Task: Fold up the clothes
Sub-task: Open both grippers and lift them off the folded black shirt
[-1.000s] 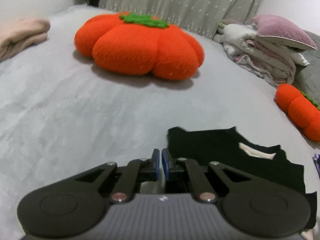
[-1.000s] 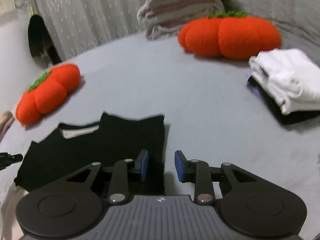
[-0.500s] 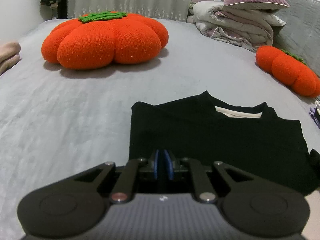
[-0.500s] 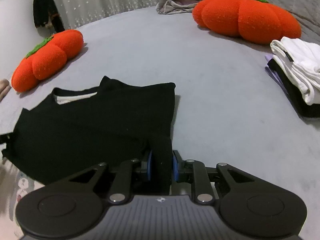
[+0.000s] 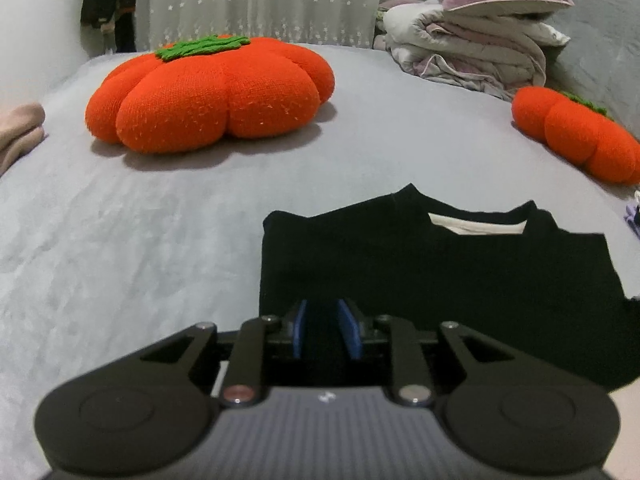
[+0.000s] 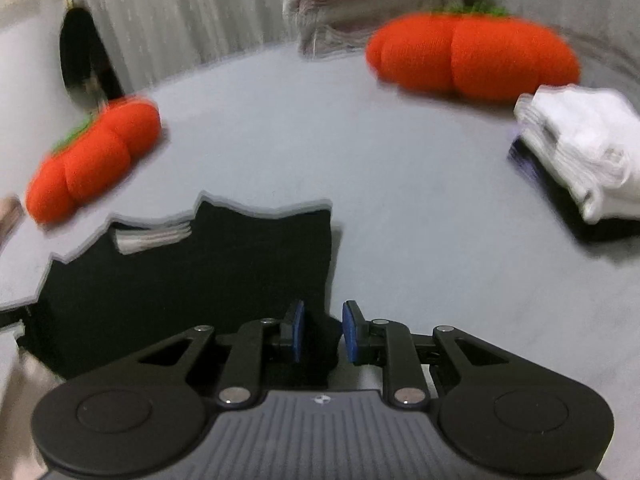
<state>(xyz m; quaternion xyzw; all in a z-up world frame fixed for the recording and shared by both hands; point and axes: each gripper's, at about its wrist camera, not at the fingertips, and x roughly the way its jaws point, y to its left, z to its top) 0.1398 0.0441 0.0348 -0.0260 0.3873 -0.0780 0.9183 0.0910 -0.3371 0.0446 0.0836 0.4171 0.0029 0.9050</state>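
Note:
A black garment (image 5: 440, 264) lies flat on the grey bed (image 5: 140, 240), its collar and white inner label on the far side. My left gripper (image 5: 323, 330) hangs over the garment's near left edge. It is open, with black cloth showing between its blue pads (image 5: 299, 328). In the blurred right wrist view the same garment (image 6: 200, 272) reaches to my right gripper (image 6: 322, 330). The right gripper's pads stand a little apart, pinching the near right corner, where the cloth edge flares up between them.
A large orange pumpkin cushion (image 5: 212, 96) sits beyond the garment on the left, and a smaller one (image 5: 576, 136) on the right. Folded bedding and a pillow (image 5: 476, 36) are piled at the back. A stack of folded white and dark clothes (image 6: 580, 160) lies on the right.
My left gripper, shut half a second ago, has opened over the garment's edge. The right gripper closed on the corner and is now tilting upward fast, which blurs its view.

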